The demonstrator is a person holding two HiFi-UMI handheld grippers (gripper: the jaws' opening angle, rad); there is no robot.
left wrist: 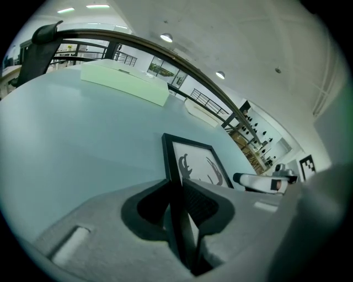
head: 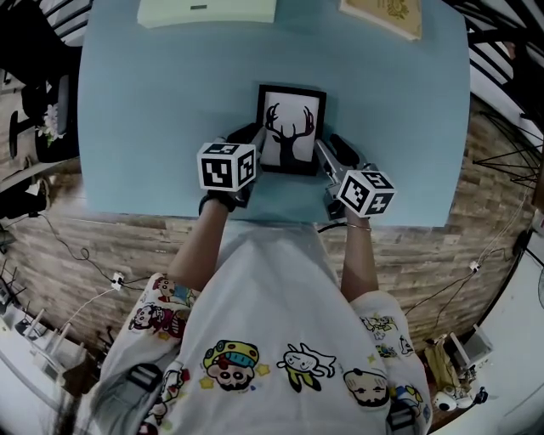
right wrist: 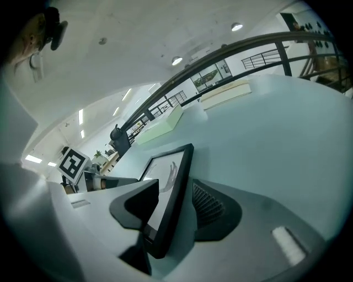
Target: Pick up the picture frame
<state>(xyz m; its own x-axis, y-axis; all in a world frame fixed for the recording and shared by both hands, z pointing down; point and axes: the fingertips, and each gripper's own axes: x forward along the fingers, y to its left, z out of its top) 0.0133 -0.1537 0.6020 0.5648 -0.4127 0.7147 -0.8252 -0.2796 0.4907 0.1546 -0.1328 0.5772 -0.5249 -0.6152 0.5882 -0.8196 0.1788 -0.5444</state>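
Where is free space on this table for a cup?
Bare table lies left of the picture frame, right of it, and between it and the pale box and book at the far edge. Crowded: the near edge, with the left gripper and right gripper.

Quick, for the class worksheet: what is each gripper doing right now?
Left gripper: closed on the picture frame's left edge.
Right gripper: closed on the picture frame's right edge.
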